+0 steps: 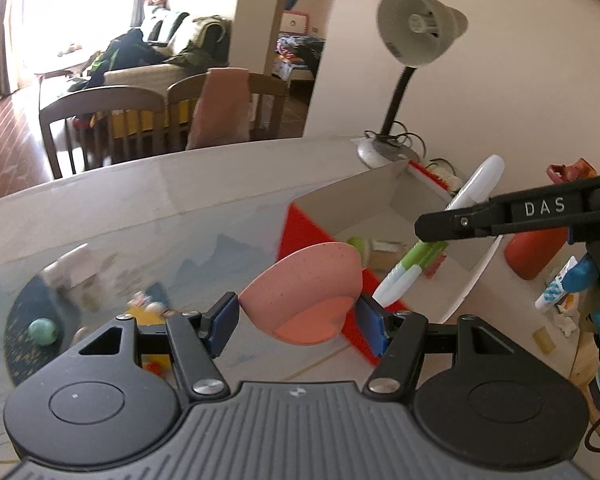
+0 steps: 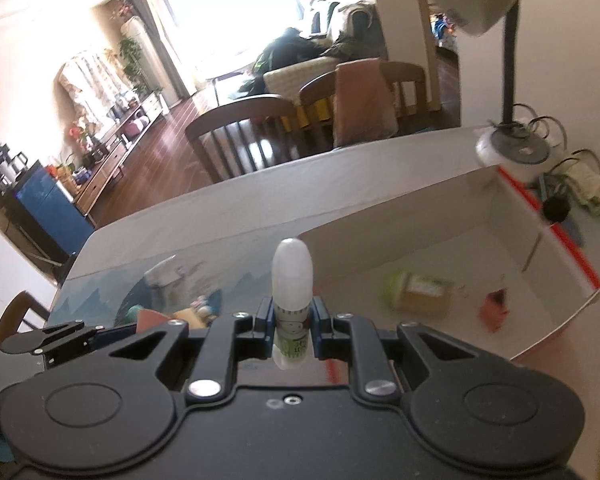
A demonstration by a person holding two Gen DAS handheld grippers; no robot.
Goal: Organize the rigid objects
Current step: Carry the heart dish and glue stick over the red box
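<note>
My left gripper [image 1: 298, 320] is shut on a pink speckled bowl [image 1: 300, 280], tilted on its side between the blue pads [image 1: 224, 318], above the table's glass top. An open cardboard box [image 1: 380, 196] with red outer sides and a white inside lies just beyond the bowl. My right gripper [image 2: 292, 316] is shut on a white bottle with a green label [image 2: 292, 280], its rounded cap pointing forward. In the left wrist view the right gripper [image 1: 432, 228] holds that bottle [image 1: 478, 182] over the box's right wall. The left gripper [image 2: 48, 344] shows at the lower left of the right wrist view.
In the box [image 2: 560, 256] lie a green-lidded jar [image 2: 416, 288] and a small red carton [image 2: 494, 310]. A desk lamp [image 1: 416, 28] stands behind the box. A red bottle [image 1: 536, 248] and a tube [image 1: 556, 290] sit right of it. A green ball [image 1: 43, 331] rests at the left.
</note>
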